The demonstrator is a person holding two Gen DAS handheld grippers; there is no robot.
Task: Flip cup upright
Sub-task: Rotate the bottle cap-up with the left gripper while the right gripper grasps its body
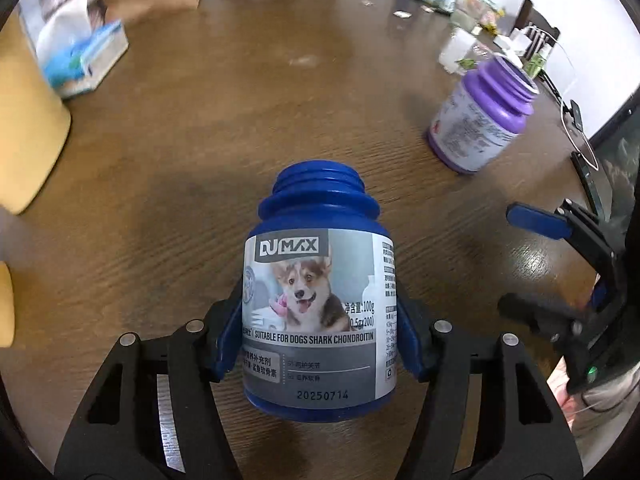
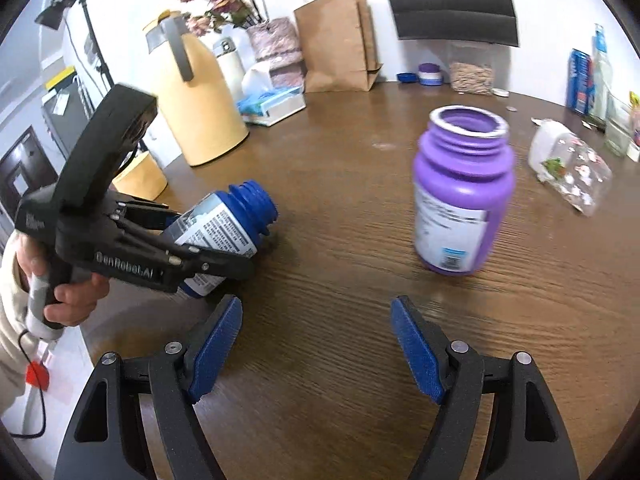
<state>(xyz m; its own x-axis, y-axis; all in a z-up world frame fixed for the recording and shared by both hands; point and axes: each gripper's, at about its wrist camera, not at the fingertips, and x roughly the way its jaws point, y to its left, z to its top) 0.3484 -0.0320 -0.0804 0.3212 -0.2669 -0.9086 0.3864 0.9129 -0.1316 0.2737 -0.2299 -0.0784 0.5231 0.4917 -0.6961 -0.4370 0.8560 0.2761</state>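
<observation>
A blue open-mouthed bottle [image 1: 320, 304] with a dog label is clamped between the blue pads of my left gripper [image 1: 320, 328]. In the right wrist view the same bottle [image 2: 224, 228] is tilted, mouth up and to the right, its base just above the wooden table, held by the left gripper [image 2: 208, 256]. A purple open-mouthed bottle [image 2: 460, 196] stands upright on the table, also seen in the left wrist view [image 1: 480, 116]. My right gripper [image 2: 316, 344] is open and empty, a little short of the purple bottle; it shows at the right edge of the left wrist view [image 1: 560, 264].
A yellow jug [image 2: 192, 96], a tissue box [image 2: 272, 104] and a brown paper bag [image 2: 336, 44] stand at the back left of the wooden table [image 2: 340, 152]. A clear plastic bottle [image 2: 568, 164] lies at the right; cans and jars line the far edge.
</observation>
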